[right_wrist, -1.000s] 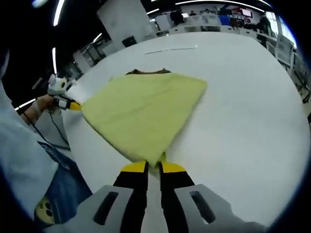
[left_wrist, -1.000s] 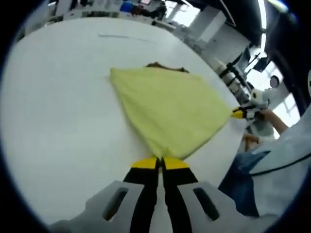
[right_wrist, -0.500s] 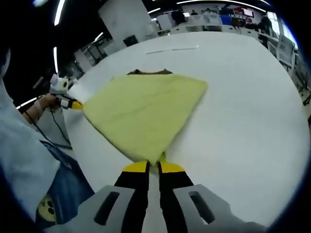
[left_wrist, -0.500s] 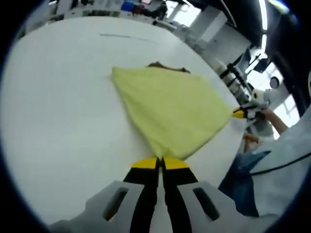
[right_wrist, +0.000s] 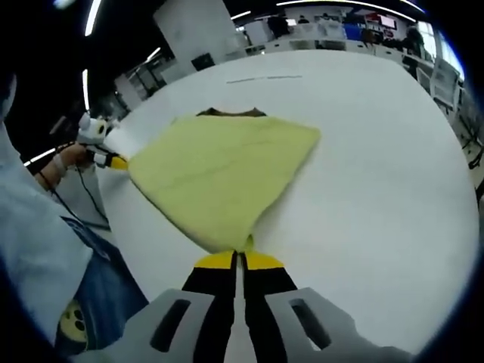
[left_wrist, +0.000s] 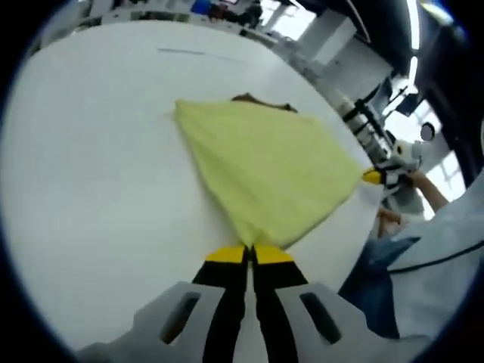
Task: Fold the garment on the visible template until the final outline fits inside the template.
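Your left gripper [left_wrist: 246,253] and right gripper [right_wrist: 240,259] are each clamped on a near corner of the yellow garment [left_wrist: 265,162], which lies mid-frame on the white table [left_wrist: 91,189], already folded once. A dark edge, probably the template [left_wrist: 261,101], peeks out behind; judging fit remains

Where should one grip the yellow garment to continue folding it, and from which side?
At its two near corners, from the table edge. The yellow garment lies flat, tapering to corners; the left gripper and right gripper already pinch one each.
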Demonstrator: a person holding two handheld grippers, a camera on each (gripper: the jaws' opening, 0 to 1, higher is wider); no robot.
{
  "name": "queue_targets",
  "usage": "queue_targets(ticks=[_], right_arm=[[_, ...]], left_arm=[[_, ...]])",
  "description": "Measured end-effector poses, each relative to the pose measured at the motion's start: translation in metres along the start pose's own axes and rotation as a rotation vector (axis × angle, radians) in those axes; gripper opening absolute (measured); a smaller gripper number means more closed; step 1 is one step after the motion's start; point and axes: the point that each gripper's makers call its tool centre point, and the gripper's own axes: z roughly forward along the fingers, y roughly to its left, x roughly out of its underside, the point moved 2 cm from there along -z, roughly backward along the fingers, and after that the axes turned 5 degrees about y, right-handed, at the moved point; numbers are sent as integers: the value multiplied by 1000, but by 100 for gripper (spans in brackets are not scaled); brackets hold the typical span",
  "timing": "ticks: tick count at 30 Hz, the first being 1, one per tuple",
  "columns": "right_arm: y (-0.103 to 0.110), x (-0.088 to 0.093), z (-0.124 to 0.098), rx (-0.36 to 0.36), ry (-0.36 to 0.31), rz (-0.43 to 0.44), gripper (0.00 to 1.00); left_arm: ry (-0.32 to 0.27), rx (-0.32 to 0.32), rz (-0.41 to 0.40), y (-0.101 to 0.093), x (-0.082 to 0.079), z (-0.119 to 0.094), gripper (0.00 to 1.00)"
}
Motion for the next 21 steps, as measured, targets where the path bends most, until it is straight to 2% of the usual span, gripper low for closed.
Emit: queue_targets(ticks=[4, 9, 14, 19, 21], right_arm=[[-1, 0, 0, 5, 16, 4, 2], [-2, -13, -5, 22, 2, -25, 2], [-3, -27, -13, 35, -14, -51, 2], [-3, -42, -21, 45, -21, -98, 1], [-2, -49, -26, 53, -28, -119, 1]], left_arm=[[-2, -7, 5, 0, -2, -3, 0], [15, -33, 43, 2, -11, -14, 0], [8, -30, 86, -2, -26, -21, 0], [33, -35, 150, -3, -42, -28, 0], [14, -40, 165, -5, -52, -33, 0]])
